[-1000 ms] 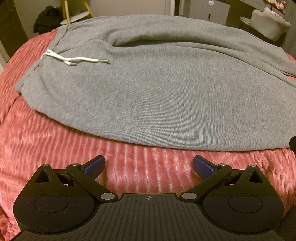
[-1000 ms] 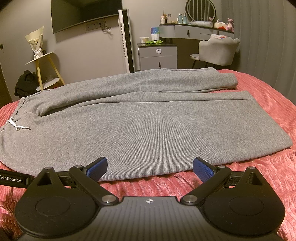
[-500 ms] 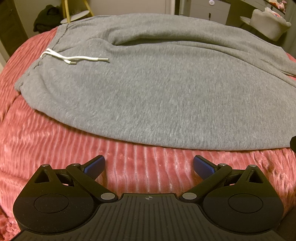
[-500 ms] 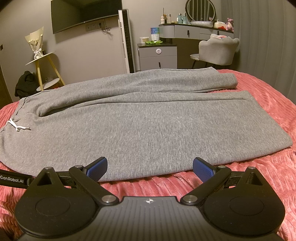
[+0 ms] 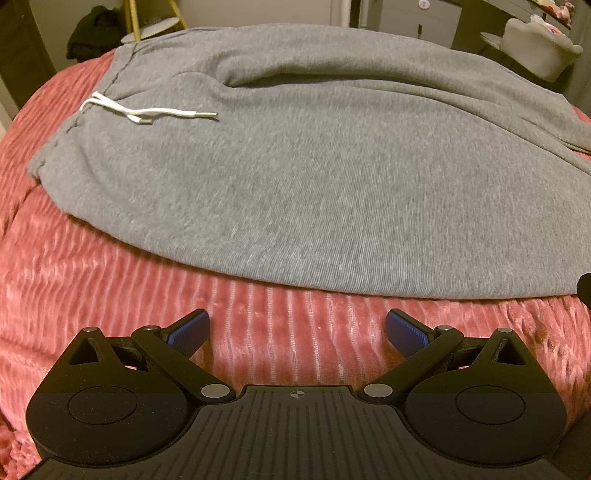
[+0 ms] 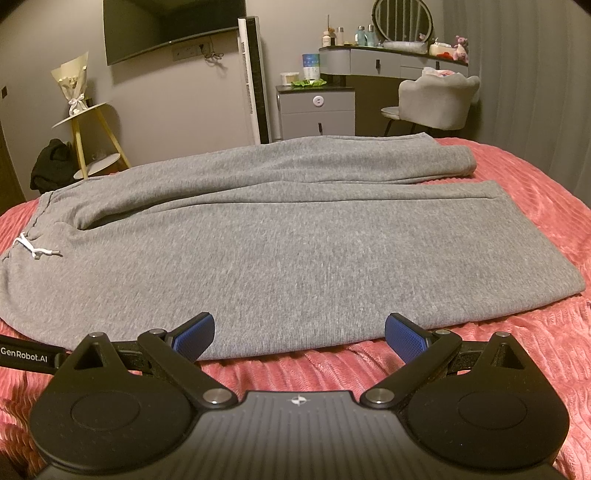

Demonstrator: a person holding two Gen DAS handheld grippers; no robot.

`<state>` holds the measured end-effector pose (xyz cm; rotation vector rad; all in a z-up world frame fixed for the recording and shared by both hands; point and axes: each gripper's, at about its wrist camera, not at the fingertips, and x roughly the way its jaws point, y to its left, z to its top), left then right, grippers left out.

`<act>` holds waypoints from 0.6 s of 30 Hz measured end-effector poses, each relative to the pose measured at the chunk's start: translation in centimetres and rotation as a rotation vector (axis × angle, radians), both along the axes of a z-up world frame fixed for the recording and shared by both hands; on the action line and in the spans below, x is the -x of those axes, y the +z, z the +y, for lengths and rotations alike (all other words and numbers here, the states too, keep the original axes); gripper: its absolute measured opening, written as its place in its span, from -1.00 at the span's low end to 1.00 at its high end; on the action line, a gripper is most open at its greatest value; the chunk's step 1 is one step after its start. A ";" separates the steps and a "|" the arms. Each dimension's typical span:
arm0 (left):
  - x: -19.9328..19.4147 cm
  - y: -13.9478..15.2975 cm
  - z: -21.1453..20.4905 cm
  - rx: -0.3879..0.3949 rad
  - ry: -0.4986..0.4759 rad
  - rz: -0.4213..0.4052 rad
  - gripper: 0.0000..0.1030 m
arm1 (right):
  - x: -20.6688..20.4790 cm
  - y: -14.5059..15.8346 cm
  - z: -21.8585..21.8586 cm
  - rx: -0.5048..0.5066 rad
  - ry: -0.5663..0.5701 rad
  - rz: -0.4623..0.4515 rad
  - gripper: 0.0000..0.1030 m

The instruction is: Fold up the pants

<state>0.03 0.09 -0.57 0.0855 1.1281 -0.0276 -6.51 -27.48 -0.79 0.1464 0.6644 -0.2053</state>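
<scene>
Grey sweatpants (image 5: 314, 177) (image 6: 280, 243) lie flat across a pink ribbed bedspread (image 5: 92, 280) (image 6: 517, 354), waistband to the left, legs running right. A white drawstring (image 5: 147, 112) (image 6: 35, 251) rests on the waist area. My left gripper (image 5: 297, 330) hovers open over bare bedspread, a short way in front of the pants' near edge, close to the waist end. My right gripper (image 6: 299, 332) is open too, its blue fingertips right at the near edge of the closer leg. Nothing is held in either one.
Beyond the bed stand a grey dresser (image 6: 317, 110), a vanity with bottles (image 6: 391, 55), a padded chair (image 6: 436, 99), a yellow-legged side table (image 6: 85, 144) with a bouquet, and a wall TV (image 6: 170, 29). Part of the left gripper (image 6: 26, 360) shows at the right wrist view's left edge.
The left gripper has drifted slightly, so the pants sit a little lower in its view. The right gripper and the pants have not visibly moved.
</scene>
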 end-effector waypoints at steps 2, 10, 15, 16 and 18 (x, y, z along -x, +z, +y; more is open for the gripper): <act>0.0 0.0 0.0 0.008 -0.001 -0.018 1.00 | 0.0 0.0 0.0 -0.002 0.001 0.000 0.92; 0.1 0.2 0.1 0.036 -0.002 -0.061 1.00 | -0.1 -0.1 0.0 -0.010 0.005 0.005 0.92; 0.1 0.3 0.1 0.016 0.001 -0.070 1.00 | -0.2 -0.2 -0.1 -0.016 0.013 0.008 0.92; 0.1 0.3 0.1 0.012 0.003 -0.068 1.00 | -0.2 -0.2 -0.1 -0.019 0.015 0.008 0.92; 0.0 0.3 0.1 0.008 0.007 -0.069 1.00 | -0.3 -0.2 -0.2 -0.024 0.016 0.011 0.92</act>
